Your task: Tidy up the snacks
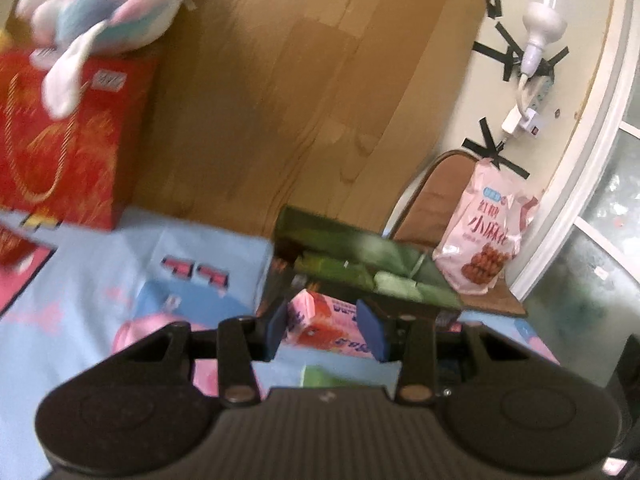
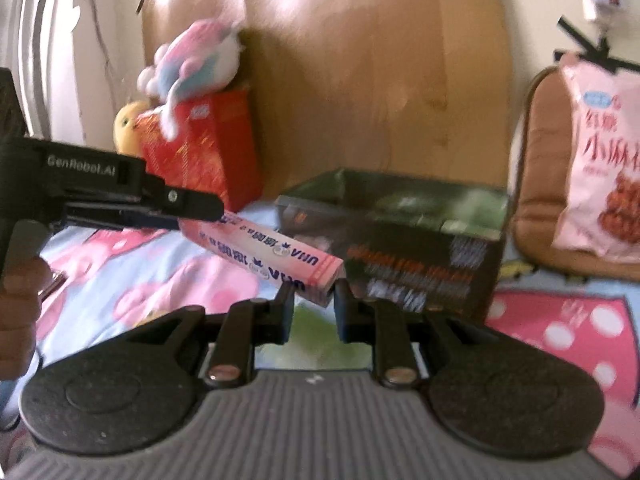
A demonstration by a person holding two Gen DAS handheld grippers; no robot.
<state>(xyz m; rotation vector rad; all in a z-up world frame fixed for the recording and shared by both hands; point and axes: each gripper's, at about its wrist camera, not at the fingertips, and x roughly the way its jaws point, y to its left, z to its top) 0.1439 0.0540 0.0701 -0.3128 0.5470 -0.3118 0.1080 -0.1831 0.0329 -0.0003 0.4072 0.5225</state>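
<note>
The long pink candy box hangs in the air, tilted, above a pale blue bed sheet printed with pink cartoon shapes; in the right wrist view its far end is clamped in the jaws of the left gripper, which reaches in from the left with a person's hand on its grip, and its near, lower end sits between the fingers of the right gripper. The right jaws stand narrow around that end, but blur keeps me from telling whether the pads actually press on it. In the left wrist view the same box lies crosswise between the blue pads of the left gripper, which are closed on its sides. Just beyond the box stands a dark green carton with its top open; green wrapped packets lie in a row inside it. A small green item shows on the sheet right below the left jaws. To the right of the carton a brown chair carries a pink snack bag with red lettering. To the left, against a wooden headboard, a red gift box bears a pink and white plush toy, and a yellow plush peeks out beside it. On the wall past the chair, a white power strip is held with black tape.
</note>
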